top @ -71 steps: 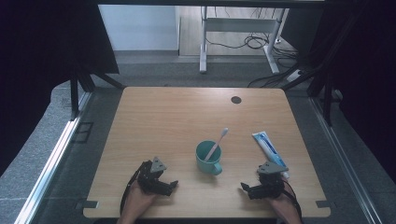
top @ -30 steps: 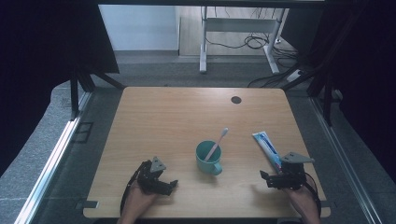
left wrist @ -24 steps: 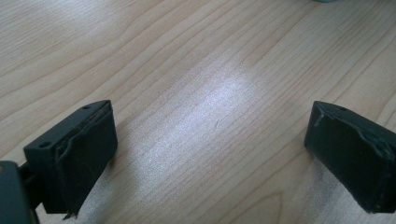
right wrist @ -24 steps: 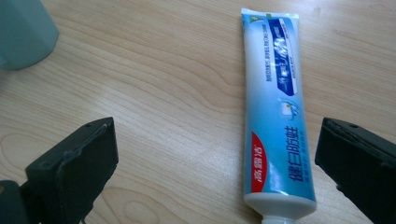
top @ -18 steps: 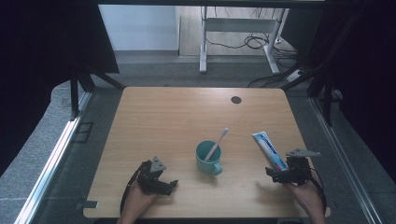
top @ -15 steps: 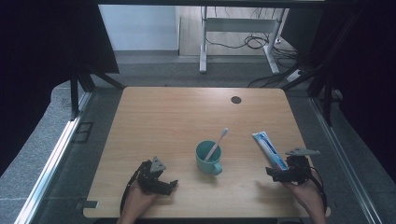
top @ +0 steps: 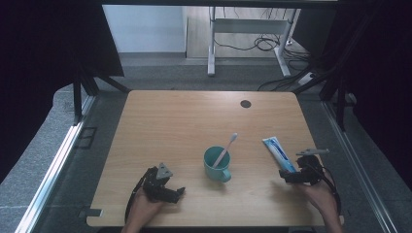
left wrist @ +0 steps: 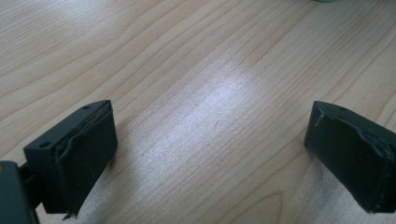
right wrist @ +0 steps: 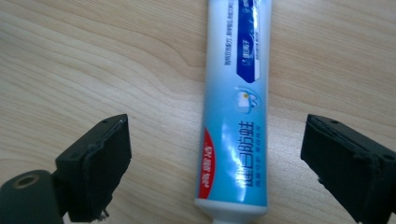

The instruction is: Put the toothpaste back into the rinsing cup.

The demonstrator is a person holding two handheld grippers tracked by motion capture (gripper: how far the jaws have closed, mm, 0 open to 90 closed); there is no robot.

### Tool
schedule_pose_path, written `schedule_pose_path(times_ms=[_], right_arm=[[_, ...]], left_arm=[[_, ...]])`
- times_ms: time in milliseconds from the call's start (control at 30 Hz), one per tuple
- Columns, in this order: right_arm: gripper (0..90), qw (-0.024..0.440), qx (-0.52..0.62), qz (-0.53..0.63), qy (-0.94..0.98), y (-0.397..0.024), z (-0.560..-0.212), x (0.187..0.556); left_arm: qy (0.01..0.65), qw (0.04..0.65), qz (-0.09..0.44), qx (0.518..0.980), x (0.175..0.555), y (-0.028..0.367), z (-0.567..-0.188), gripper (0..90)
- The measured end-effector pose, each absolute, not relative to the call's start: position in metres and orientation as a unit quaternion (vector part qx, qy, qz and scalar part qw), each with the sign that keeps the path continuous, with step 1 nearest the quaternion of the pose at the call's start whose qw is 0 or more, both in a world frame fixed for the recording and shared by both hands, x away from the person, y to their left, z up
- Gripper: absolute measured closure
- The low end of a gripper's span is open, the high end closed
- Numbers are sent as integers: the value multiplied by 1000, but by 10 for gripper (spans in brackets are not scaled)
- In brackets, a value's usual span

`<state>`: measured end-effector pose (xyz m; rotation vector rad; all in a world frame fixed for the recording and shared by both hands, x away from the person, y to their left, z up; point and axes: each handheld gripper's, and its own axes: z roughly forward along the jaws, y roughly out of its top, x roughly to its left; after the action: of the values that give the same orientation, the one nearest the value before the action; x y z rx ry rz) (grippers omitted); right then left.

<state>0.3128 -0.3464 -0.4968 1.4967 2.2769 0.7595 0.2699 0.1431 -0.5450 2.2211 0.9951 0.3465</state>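
A blue and white toothpaste tube lies flat near the right edge of the wooden table. My right gripper sits at the tube's near end. In the right gripper view the tube runs up between the jaws of my right gripper. The jaws have just been closing, and there is a gap on each side of the tube. A teal mug with a white toothbrush leaning in it stands mid-table. My left gripper rests open at the front left, over bare wood.
A dark round grommet marks the far right of the tabletop. Beyond the table are grey floor, white desk legs and cables. Dark curtains flank both sides, and a metal rail runs along the left.
My right gripper has moved away from the front edge and to the right, up to the tube's near end. The left gripper, mug and tube have stayed put.
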Motion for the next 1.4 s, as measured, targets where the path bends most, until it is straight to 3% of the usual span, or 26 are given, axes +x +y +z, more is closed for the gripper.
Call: schedule_pose_path(times_ms=[800, 1400], right_arm=[[250, 81, 532, 151, 829, -329, -496, 368], [319, 25, 534, 67, 842, -316, -491, 397]], left_arm=[[382, 334, 132, 852, 270, 143, -545, 25], [382, 335, 132, 851, 270, 143, -545, 25]])
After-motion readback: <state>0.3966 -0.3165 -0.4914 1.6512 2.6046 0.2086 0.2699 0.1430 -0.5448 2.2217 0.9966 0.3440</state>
